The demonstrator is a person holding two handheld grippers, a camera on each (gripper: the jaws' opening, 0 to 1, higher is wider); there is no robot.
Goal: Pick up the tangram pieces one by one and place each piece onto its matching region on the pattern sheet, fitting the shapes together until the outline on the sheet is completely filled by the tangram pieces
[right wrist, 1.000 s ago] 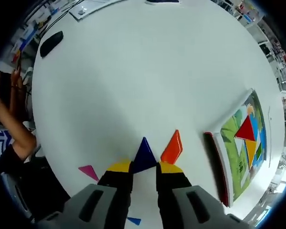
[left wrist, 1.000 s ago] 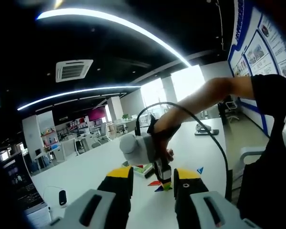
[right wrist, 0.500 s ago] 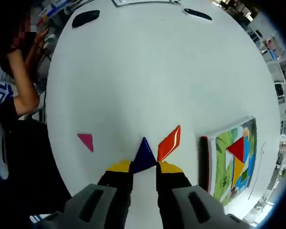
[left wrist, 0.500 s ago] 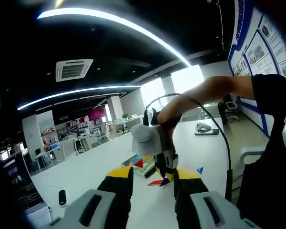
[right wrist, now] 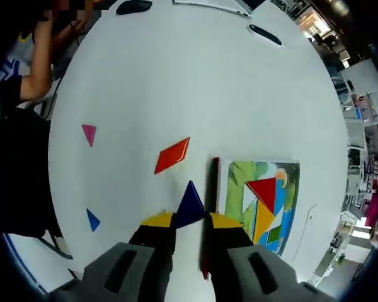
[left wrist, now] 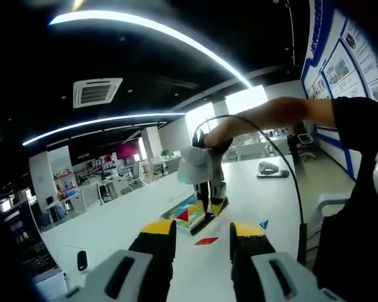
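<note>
In the right gripper view my right gripper (right wrist: 190, 220) is shut on a dark blue triangle (right wrist: 190, 205), held above the table at the red left edge of the pattern sheet (right wrist: 288, 189). On the sheet lie a red triangle (right wrist: 263, 190), a yellow triangle (right wrist: 264, 220) and a green piece (right wrist: 274, 234). An orange parallelogram (right wrist: 172, 155), a pink triangle (right wrist: 89, 133) and a small blue triangle (right wrist: 92, 219) lie loose on the white table. My left gripper (left wrist: 203, 236) stands open and low over the table. Ahead of it, a hand holds the right gripper (left wrist: 209, 202) over the sheet (left wrist: 184, 212).
The left gripper view also has the orange parallelogram (left wrist: 206, 240), the small blue triangle (left wrist: 263, 224) and a black cable (left wrist: 290, 189). A black mouse (right wrist: 133, 6) and a dark pen-like thing (right wrist: 264, 34) lie at the table's far side. A person's arm (right wrist: 25, 82) is at the table edge.
My right gripper has carried the dark blue triangle away from beside the orange parallelogram and over to the sheet's edge, turning as it went. The left gripper has stayed put.
</note>
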